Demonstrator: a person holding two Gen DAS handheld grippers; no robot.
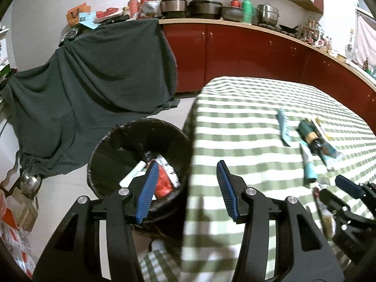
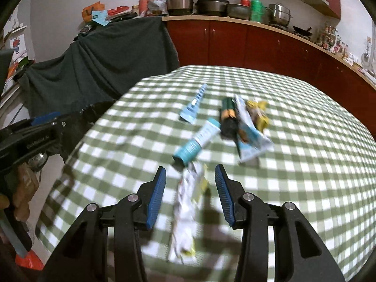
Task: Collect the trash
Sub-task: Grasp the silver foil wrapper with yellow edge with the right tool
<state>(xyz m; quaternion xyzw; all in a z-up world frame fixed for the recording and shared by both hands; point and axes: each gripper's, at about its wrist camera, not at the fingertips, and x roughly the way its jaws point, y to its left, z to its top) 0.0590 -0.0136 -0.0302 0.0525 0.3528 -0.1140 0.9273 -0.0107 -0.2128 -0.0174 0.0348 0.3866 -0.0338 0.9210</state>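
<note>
My left gripper (image 1: 186,188) is open and empty, over the gap between the black trash bin (image 1: 110,155) and the table edge. The bin holds wrappers, one red (image 1: 163,183). My right gripper (image 2: 190,190) is open, its fingers either side of a white and yellow crumpled wrapper (image 2: 188,209) lying on the green checked tablecloth (image 2: 293,164). Beyond it lie a teal tube (image 2: 197,141), a blue strip wrapper (image 2: 193,105), a dark green bottle (image 2: 228,117), a light blue packet (image 2: 249,136) and a yellow wrapper (image 2: 258,112). The right gripper also shows in the left wrist view (image 1: 338,188).
A dark green cloth (image 1: 94,82) drapes furniture behind the bin. Red kitchen cabinets (image 1: 258,54) with pots on the counter run along the back. Bags and boxes (image 1: 18,211) sit on the floor at left.
</note>
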